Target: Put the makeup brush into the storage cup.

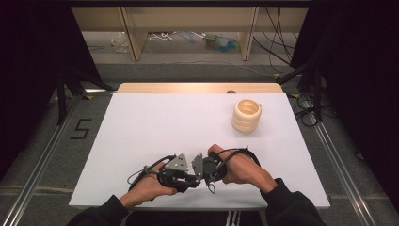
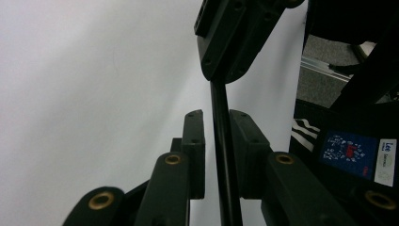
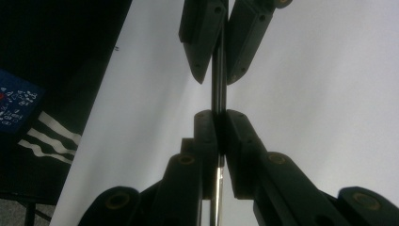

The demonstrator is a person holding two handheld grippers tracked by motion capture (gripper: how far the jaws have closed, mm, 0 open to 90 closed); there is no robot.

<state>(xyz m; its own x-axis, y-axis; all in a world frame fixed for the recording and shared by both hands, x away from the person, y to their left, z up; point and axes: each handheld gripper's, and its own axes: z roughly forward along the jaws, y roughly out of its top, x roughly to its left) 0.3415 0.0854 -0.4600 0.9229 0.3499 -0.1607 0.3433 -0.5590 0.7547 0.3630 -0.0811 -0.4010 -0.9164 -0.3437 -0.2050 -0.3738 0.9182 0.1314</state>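
Slippage threatens: right gripper (image 3: 220, 122) clenches the thin black rod (image 3: 218, 84); left gripper (image 2: 217, 123) merely straddles it unclamped.

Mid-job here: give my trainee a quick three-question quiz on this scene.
1. True or false: the right gripper is shut on the thin black strip.
2. Where does the cream coil stand on the table? A far right; B between the grippers; C near left corner.
3. Fill in: the jaws of the left gripper flank the ____.
Key: 1 true; 2 A; 3 strip.
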